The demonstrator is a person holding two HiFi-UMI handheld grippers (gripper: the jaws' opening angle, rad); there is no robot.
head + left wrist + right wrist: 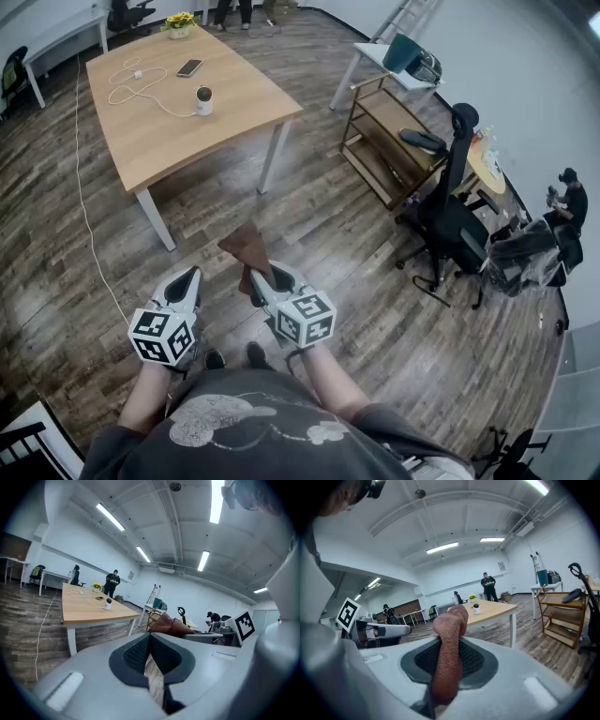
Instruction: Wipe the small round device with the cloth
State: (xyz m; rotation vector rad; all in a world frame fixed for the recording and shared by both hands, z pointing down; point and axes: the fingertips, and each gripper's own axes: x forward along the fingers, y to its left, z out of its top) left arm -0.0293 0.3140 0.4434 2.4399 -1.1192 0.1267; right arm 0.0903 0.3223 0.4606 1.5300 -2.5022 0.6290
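Table (150,141): pale wood, at eleven o'clock from where I stand, well apart from both my claws, with open wooden floor between

Office chair (448,220): black, at two o'clock, clear of my path to the table

Left gripper (187,274): held low in front of me at about eleven o'clock; its jaws meet at the tips and there is nothing between them

Right gripper (255,274): just beside the left one, at about one o'clock; its jaws are clamped on the cloth

Cloth (251,246): reddish-brown, pinched near its lower end, the free end standing up past my fingertips toward twelve o'clock; soft, light and floppy, and I judge it will drape over whatever I press it on

Cable (127,89): white, looped across the tabletop, running up to the device from its nine o'clock side

Phone (189,67): flat on the table, at eleven o'clock from the device, apart from it

Small round device (203,100): white with a dark top, upright on the table near its right edge, at twelve o'clock from my claws and far from the cloth

Handling: it looks light, smooth and easy to tip or slide, so I would steady its lower body with the empty left claw, gently, and wipe the top and sides with the cloth, minding the cable

Stage: wiping not yet begun; I judge the walk to the table comes first
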